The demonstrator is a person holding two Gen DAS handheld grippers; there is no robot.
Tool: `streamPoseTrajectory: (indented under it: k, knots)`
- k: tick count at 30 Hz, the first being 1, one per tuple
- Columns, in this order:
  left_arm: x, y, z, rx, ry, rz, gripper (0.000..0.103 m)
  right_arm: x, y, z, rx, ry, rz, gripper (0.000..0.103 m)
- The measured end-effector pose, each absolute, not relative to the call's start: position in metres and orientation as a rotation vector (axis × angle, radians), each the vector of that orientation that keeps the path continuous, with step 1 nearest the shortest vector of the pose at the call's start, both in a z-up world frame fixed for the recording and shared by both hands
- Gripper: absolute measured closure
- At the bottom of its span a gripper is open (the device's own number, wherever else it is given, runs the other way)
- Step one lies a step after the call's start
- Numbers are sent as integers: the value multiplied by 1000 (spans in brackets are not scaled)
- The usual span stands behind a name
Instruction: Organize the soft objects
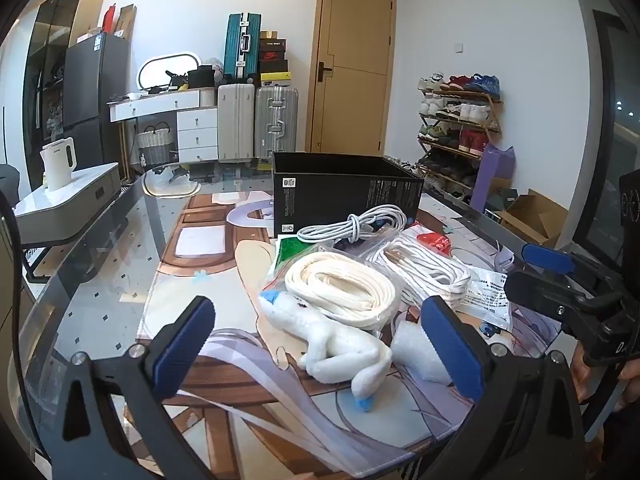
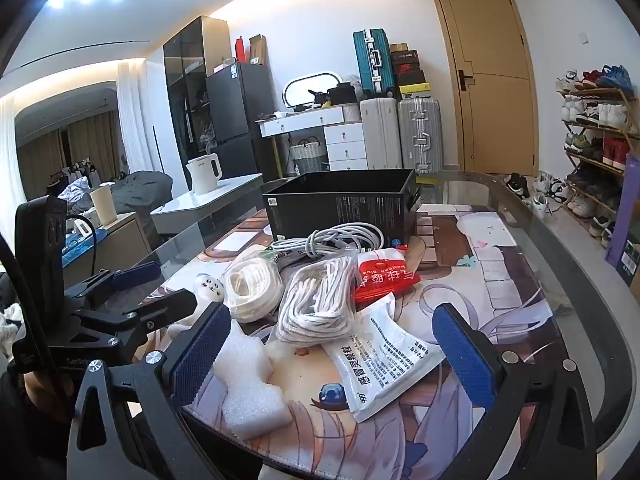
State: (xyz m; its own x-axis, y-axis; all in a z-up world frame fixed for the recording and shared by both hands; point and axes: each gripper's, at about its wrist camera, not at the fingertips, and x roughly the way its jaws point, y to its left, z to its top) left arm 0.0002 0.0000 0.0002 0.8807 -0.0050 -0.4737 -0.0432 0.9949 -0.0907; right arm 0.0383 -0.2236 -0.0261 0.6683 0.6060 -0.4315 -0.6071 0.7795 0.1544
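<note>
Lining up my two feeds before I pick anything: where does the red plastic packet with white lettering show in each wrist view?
Left wrist view: red plastic packet right of centre, small, partly hidden behind the bagged white cord.
Right wrist view: red plastic packet near centre, fully visible, right of the same bagged cord.
Shared landmark: open black cardboard box behind it.

white kettle point(image 1: 59, 164) left, suitcases point(image 1: 256, 120) by door point(image 1: 352, 68), shoe rack point(image 1: 460, 120) right.
</note>
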Motion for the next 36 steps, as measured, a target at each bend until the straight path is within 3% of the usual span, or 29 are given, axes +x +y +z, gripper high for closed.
streamPoseTrajectory:
  k: [36]
  knots:
    - [-2, 3, 1, -108, 484, 26, 0, 39, -226, -26, -13, 489, 680, 1]
